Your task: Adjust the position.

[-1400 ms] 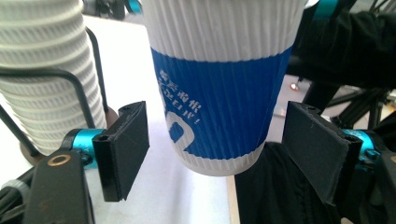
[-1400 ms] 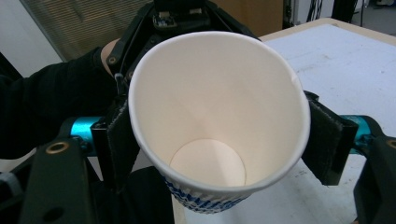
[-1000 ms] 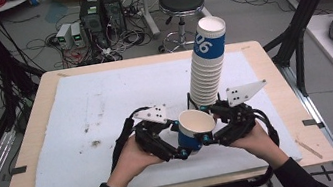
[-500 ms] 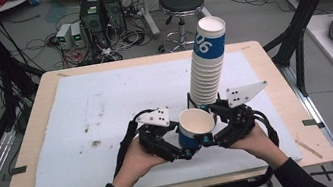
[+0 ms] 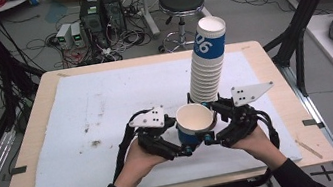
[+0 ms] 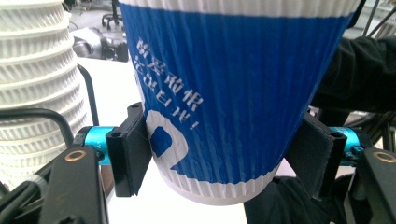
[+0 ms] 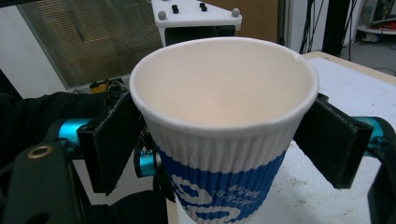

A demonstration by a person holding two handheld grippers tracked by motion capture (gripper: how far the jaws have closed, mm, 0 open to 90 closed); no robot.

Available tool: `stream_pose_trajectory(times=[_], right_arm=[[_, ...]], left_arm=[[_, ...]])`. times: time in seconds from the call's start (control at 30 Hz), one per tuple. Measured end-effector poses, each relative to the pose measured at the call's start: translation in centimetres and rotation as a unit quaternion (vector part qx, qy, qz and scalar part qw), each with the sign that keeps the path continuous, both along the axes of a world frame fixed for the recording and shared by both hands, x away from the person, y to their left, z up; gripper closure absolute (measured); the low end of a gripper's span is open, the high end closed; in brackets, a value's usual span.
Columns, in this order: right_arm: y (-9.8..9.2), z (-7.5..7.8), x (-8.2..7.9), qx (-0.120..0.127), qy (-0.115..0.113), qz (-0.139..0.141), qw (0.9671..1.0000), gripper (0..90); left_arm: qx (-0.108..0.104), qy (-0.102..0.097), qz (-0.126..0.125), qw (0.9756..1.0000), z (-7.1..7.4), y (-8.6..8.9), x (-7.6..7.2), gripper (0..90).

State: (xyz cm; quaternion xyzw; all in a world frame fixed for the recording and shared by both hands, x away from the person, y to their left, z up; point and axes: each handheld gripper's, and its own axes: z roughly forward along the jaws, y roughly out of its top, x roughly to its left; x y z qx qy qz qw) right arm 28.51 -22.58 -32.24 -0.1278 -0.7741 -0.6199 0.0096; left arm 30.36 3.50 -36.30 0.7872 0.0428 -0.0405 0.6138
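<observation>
- At the left of the high view, lower middle, your left gripper (image 5: 182, 144) is closed on the cup (image 5: 194, 124). In the left gripper view both pads (image 6: 133, 149) press against the blue ribbed wall, low down near the base.
- The cup sits upright at the centre of the high view, lifted off the white mat (image 5: 82, 117), between your two hands and just in front of the stack of cups (image 5: 207, 61).
- The stack stands right of centre, leaning a little, its top cup in the upper middle of the frame.
- At the right, your right gripper (image 5: 211, 134) has its jaws spread. In the right gripper view the pads (image 7: 329, 140) stand just clear of the cup's rim on both sides, so it holds nothing.
- Progress, as I read it: one cup is off the stack and the handover to your left side looks finished. Setting the cup down on the mat, and taking the rest of the stack, are left to do.
- Against the earlier frames: a second ago your left jaws were wider and your right jaws narrower. The left have just closed onto the cup and the right have just opened off it. Both hands, the cup and the stack sit where they did.
</observation>
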Motion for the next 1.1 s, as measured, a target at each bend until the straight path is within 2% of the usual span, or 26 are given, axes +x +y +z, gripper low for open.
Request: stream_pose_trajectory(times=[0.13,0.3,0.43,0.57,0.7,0.83,0.9,1.03,1.1], right_arm=[[0.12,-0.12,0.06,-0.001,0.004,0.001,1.0,17.3],[0.07,-0.08,0.13,0.012,0.007,-0.002,0.9999,17.3],[0.21,-0.13,0.13,0.009,0.008,0.001,0.9999,18.7],[0.26,-0.2,0.06,0.007,-0.003,0.002,1.0,20.3],[0.28,-0.26,0.1,0.009,-0.005,0.005,0.9999,21.3],[0.41,-0.4,0.07,0.003,-0.004,0.004,1.0,21.5],[0.5,-0.51,0.07,0.002,-0.004,0.004,1.0,21.5],[0.75,-0.56,-0.14,0.004,-0.01,0.005,0.9999,22.3],[0.84,-0.59,-0.23,0.001,-0.01,0.007,0.9999,22.3]], left_arm=[[-0.011,0.002,0.0,0.9999,0.01,0.14,0.04,29.8],[-0.007,-0.003,-0.001,1.0,-0.09,-0.04,-0.04,29.8],[-0.005,-0.002,-0.002,1.0,-0.16,-0.23,-0.07,29.7],[-0.001,-0.005,-0.002,1.0,-0.15,-0.32,-0.14,29.7],[0.003,0.007,-0.003,1.0,-0.04,-0.37,-0.22,28.1],[-0.004,0.017,0.0,0.9998,0.32,-0.59,-0.32,19.2],[-0.006,0.016,0.001,0.9998,0.53,-0.63,-0.38,19.1],[-0.021,0.035,0.002,0.9991,0.66,-0.6,-0.27,19.1],[-0.023,0.037,0.002,0.999,0.72,-0.52,-0.19,19.1]])
